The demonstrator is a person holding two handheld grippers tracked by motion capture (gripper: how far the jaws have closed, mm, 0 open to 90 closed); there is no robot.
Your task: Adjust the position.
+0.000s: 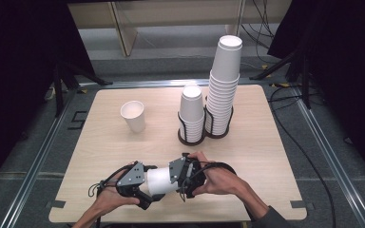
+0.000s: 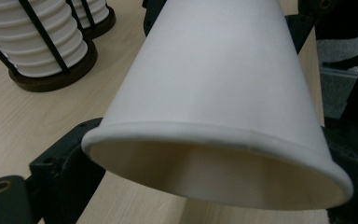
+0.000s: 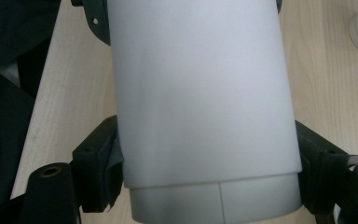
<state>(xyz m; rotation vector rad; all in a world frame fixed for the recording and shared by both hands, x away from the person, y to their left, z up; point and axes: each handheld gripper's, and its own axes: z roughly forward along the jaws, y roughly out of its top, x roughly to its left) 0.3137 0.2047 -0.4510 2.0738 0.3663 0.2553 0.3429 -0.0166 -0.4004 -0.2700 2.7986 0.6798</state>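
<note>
Two nested paper cups held level between both tools, low over the near edge of the bench.

The paper cups (image 1: 159, 181) lie on their side, long axis running across from the left tool (image 1: 145, 190) to the right tool (image 1: 180, 183): open rim toward the left, base end toward the right. In the right gripper view an inner cup's base pokes out of the outer one, and the right tool's jaws clamp the outer wall on both sides. The left tool's jaws flank the rim (image 2: 214, 140); whether they press it I cannot tell. Any pulling apart would likely run along that axis. Farther back, two wire racks (image 1: 191, 135) hold upside-down cup stacks, the right one taller, and a single cup (image 1: 133, 115) stands upright and empty.
</note>
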